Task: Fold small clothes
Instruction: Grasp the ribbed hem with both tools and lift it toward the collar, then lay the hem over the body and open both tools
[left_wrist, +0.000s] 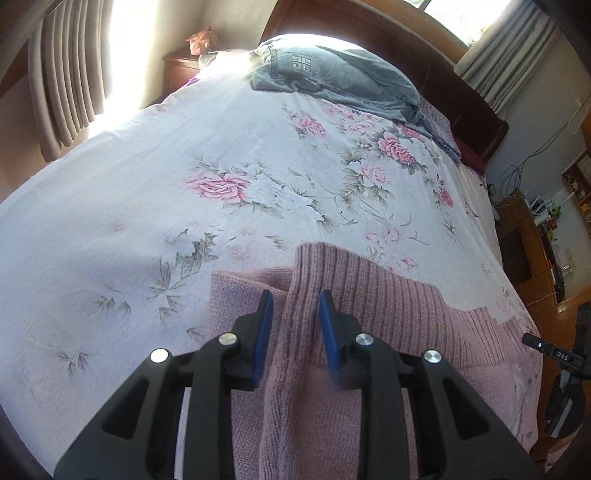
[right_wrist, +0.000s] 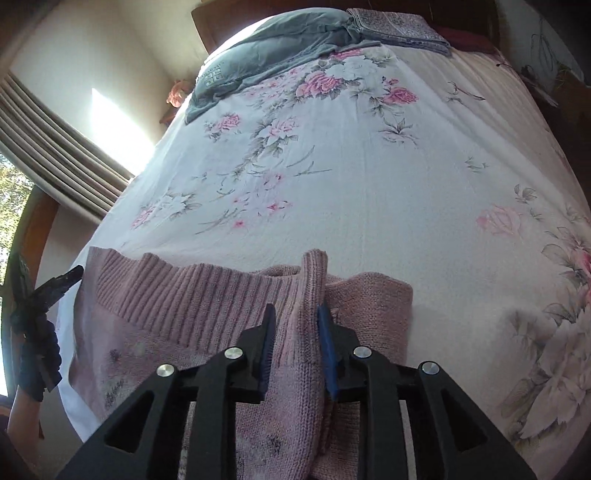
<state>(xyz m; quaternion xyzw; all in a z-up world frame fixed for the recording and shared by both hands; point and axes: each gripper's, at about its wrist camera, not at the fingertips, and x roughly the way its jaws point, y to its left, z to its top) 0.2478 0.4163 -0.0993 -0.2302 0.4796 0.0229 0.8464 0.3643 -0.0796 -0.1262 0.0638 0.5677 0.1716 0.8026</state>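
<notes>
Both claws had a raised ridge of the pink ribbed knitted sweater (left_wrist: 369, 295) running between their blue pads, the left claw (left_wrist: 295, 325) and the right claw (right_wrist: 295, 325) each parted only to the thickness of that knit, though whether they truly pinched it I could not tell. The sweater lay flat near the foot of the bed with the white, pink-flowered bedspread (left_wrist: 221, 166), its ribbed hem spread between the two claws. To my eye, doing this fold well meant lifting both ridges evenly and together, keeping the knit taut between the hands, then laying it over squarely so no wrinkle got trapped.
</notes>
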